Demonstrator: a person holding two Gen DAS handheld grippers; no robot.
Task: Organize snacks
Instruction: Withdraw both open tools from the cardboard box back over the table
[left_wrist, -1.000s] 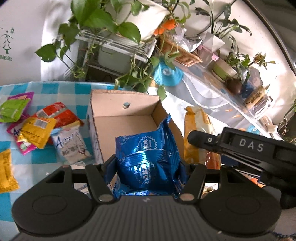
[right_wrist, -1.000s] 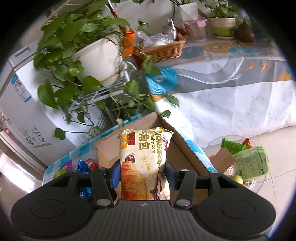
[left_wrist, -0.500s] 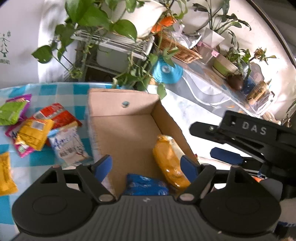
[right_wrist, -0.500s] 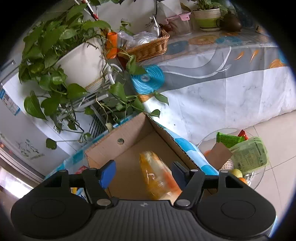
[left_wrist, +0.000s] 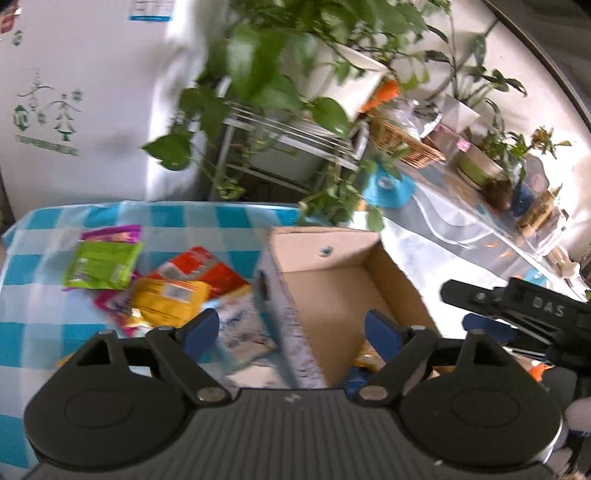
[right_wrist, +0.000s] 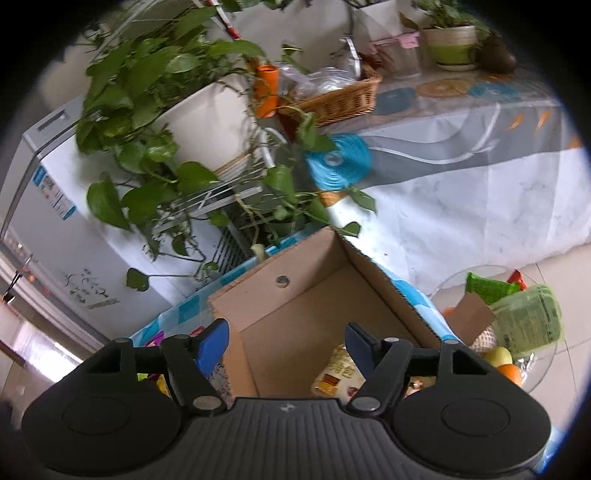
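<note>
2 grippers, left gripper (left_wrist: 291, 328) and right gripper (right_wrist: 286, 343), are opening empty over the brown cardboard box (left_wrist: 343, 291); loose snack packets (left_wrist: 166, 291) lie beside it.

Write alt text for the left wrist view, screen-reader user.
The left gripper, jaws opening and empty, hangs over the near wall of an open cardboard box on a blue-checked tablecloth. Loose snack packets lie left of the box; the right gripper reaches in from the right, with houseplants behind.
</note>
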